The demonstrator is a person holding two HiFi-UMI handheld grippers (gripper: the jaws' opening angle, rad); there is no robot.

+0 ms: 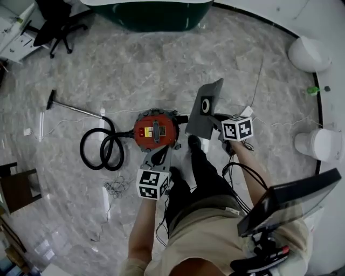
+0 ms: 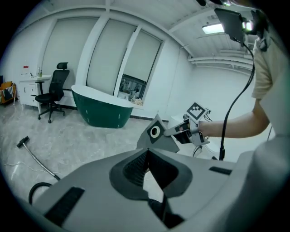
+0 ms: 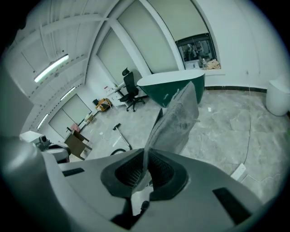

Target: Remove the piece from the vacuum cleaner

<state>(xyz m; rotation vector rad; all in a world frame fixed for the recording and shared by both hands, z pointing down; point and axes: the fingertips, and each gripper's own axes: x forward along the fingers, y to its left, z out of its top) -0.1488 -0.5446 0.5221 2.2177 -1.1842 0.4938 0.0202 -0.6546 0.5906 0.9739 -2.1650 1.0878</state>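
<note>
Grey flat piece (image 1: 204,110) with a round hole hangs clear of the red vacuum cleaner (image 1: 156,129), which sits mid-floor (image 1: 161,70). The right tongs (image 3: 144,156) are pinched narrow on the piece's edge. The left tongs (image 2: 146,152) are closed with nothing between them, pointing at the cleaner's body. Removal looks essentially done. The next move probably calls for carrying the piece aside and setting it down away from the cleaner.

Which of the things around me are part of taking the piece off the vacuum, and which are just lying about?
In the job: red vacuum cleaner; its black hose; grey dust bag, clamped in the right hand-held gripper.
Just lying about: office chair; green tub; loose cord.
</note>
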